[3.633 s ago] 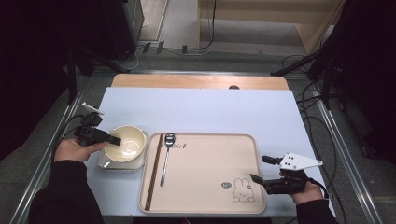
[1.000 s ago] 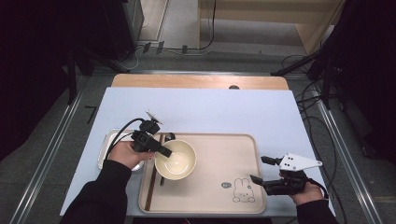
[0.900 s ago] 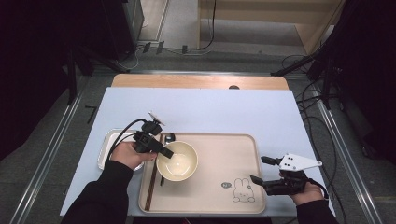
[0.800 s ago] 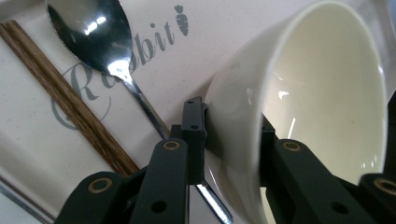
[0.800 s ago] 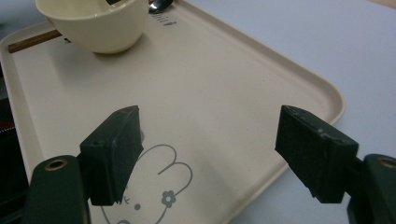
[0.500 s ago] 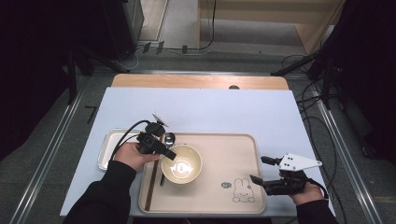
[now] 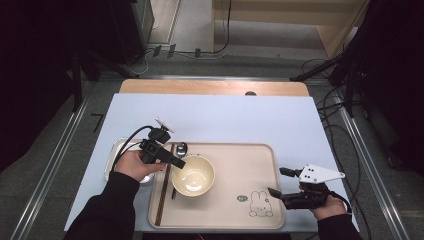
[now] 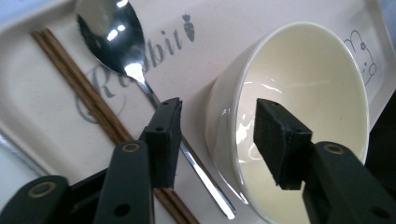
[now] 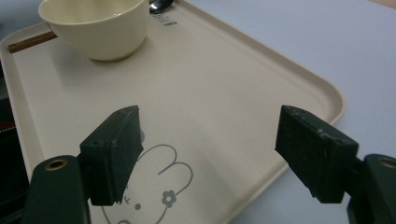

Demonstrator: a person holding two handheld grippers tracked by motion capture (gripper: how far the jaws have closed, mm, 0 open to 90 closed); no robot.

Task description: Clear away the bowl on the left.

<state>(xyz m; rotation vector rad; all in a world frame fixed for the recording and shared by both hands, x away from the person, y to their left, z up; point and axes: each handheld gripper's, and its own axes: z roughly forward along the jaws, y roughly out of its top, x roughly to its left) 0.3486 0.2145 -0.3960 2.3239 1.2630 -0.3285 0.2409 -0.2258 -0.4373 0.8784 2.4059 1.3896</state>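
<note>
**Bowl set on the tray, left tongs opened around its rim**

At the far left, a metal dish is seen on the worktop, partly covered by the left hand. The left tongs are held just to the right of that dish, pointing toward the bowl. Their jaws have just been opening, and in the left gripper view the near rim of the bowl is seen between them, with one jaw outside the wall and the other inside the hollow. A gap is visible on each side of the rim, so the bowl is not pressed by the pads and is no longer gripped.

The bowl is stood upright on the left part of the tray, directly in front of the left tongs. Just beside the outer jaw, a spoon is laid on the tray with its handle running under the edge of the bowl. A pair of brown chopsticks is laid next to the spoon, on the side away from the bowl.

Further right, a rabbit drawing is printed on the tray, near the right tongs. These tongs are held at the right edge of the tray by the right hand, with the jaws spread wide and nothing between them. In the right gripper view the bowl is seen well apart from them, at the far end of the tray.
</note>
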